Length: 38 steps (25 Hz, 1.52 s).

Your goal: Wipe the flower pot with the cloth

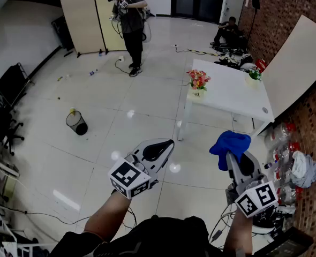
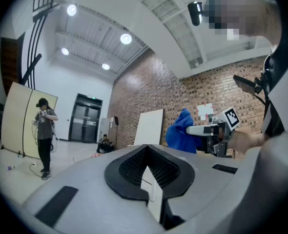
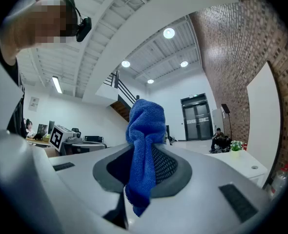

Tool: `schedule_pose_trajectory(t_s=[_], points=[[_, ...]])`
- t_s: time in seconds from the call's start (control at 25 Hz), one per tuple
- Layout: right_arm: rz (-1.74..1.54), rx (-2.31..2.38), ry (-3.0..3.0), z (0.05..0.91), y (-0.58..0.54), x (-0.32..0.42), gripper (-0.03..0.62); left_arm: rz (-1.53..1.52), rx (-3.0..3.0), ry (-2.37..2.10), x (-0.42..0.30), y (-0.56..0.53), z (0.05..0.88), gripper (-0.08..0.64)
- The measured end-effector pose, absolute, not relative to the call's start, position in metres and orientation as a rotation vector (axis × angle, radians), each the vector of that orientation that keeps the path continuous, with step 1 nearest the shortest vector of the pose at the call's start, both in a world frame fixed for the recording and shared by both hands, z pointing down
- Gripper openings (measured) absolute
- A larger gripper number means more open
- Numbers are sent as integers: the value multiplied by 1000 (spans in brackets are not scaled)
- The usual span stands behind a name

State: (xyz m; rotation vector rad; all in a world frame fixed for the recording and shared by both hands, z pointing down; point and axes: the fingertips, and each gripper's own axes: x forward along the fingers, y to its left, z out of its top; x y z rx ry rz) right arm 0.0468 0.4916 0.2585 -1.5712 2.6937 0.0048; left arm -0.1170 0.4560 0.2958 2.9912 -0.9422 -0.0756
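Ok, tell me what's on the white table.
A flower pot with pink blooms at the table's near-left corner, a small green plant at its far edge. Blooms cover the pot's soil.

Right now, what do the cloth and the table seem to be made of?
The cloth looks like soft blue microfibre or terry: nubby pile, limp folds. The table has a smooth matte white top, perhaps laminate or painted board.

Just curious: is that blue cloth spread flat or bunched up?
Bunched up: the blue cloth is a crumpled wad pinched in the right claw.
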Motion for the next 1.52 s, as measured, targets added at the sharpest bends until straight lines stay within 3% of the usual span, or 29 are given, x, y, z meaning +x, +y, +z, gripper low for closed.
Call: schedule_pose_trajectory(t_s=[0.36,1.04,1.52], points=[[2,-1534,2729,267,435,38,64,-105,2993,-943,-121,381,304,3],[-13,-1291,2807,257,232,147,64,-35,3010,-1047,-14,210,298,3],[-47,-1376,2765,269,102,135,64,14,3027,-952,-14,76,306,3]])
